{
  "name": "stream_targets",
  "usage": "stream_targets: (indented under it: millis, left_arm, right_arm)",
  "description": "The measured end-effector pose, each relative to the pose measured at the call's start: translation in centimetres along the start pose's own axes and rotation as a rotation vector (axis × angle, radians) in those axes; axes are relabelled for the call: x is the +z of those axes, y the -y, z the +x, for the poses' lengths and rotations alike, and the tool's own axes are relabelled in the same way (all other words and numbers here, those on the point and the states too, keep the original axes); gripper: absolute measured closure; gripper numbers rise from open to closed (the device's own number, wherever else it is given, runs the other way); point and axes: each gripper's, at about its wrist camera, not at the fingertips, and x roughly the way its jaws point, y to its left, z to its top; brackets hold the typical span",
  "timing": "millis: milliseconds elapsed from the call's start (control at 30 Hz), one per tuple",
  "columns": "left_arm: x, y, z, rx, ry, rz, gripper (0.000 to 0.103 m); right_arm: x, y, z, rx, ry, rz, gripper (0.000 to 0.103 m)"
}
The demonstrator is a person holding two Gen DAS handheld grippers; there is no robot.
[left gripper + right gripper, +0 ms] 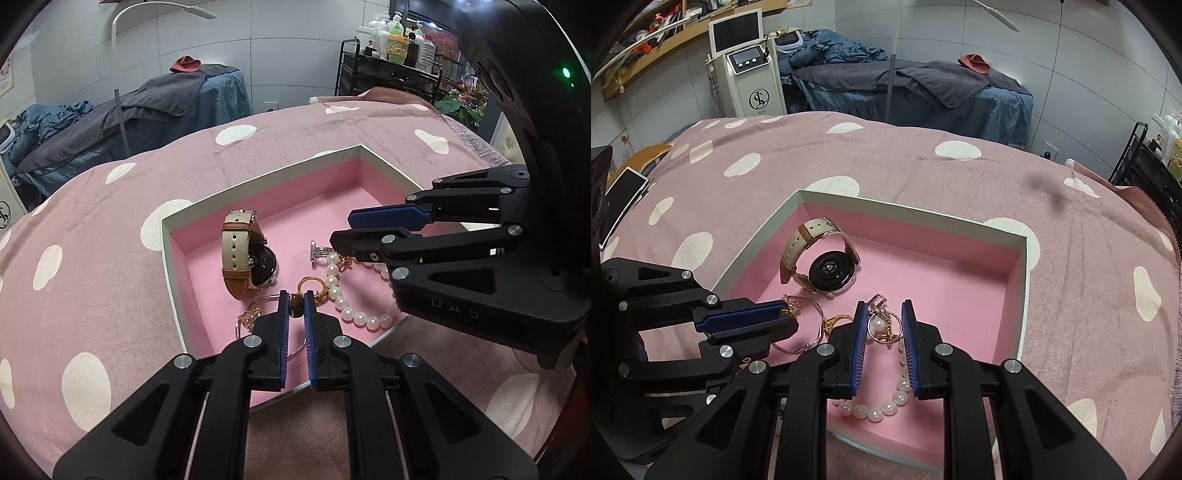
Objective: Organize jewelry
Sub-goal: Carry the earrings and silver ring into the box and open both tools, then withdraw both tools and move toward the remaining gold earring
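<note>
Right claw [345,229] body reads "DAS", mirrored.

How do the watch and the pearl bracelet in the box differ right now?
The watch has a beige-and-tan strap and a round black case; the pearl bracelet is a string of white beads with gold and silver fittings. The watch lies on its side, strap looped, clear of both grippers; the pearl bracelet lies flat, partly between the right gripper's fingers. Both rest on the pink floor of the box.
</note>
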Motion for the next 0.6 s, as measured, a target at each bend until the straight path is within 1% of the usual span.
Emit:
stream_targets:
  millis: [200,267,300,333,367,400,433,467,500,533,600]
  left_arm:
    - [-0.1,0.2,-0.1,0.030,0.006,0.018,0.094]
    - [-0.1,0.4,-0.4,0.051,0.013,0.031,0.094]
    - [-0.2,0.4,-0.8,0.054,0.020,0.036,0.094]
    - [-0.2,0.4,-1.1,0.058,0.028,0.038,0.092]
    - [-0.3,0.4,-1.5,0.064,0.036,0.034,0.081]
    - [-0.4,0.3,-2.0,0.073,0.051,0.030,0.073]
    - [-0.5,0.3,-2.5,0.082,0.067,0.026,0.051]
    - [-0.7,0.3,-3.2,0.095,0.089,0.023,0.035]
    - [-0.8,0.3,-3.8,0.107,0.113,0.021,0.032]
    - [-1.0,0.2,-4.4,0.114,0.129,0.020,0.031]
    - [-1.6,0.1,-5.6,0.129,0.150,0.015,0.027]
  right_arm:
    - [-0.3,0.3,0.2,-0.007,0.001,0.005,0.084]
    - [-0.3,0.3,-0.1,0.000,0.015,-0.001,0.079]
    - [-0.2,0.2,-0.4,0.001,0.029,-0.004,0.071]
    - [-0.2,0.2,-0.7,-0.003,0.044,-0.007,0.068]
    - [-0.2,0.2,-1.1,-0.011,0.059,-0.011,0.063]
    - [-0.2,0.1,-1.5,-0.021,0.072,-0.018,0.062]
    - [-0.1,0.1,-1.9,-0.031,0.087,-0.025,0.060]
    - [-0.1,0.0,-2.3,-0.040,0.100,-0.030,0.058]
    - [-0.2,0.0,-2.8,-0.050,0.116,-0.032,0.054]
    - [-0.2,0.1,-3.3,-0.058,0.130,-0.029,0.052]
    - [-0.5,0.2,-4.4,-0.059,0.159,-0.017,0.043]
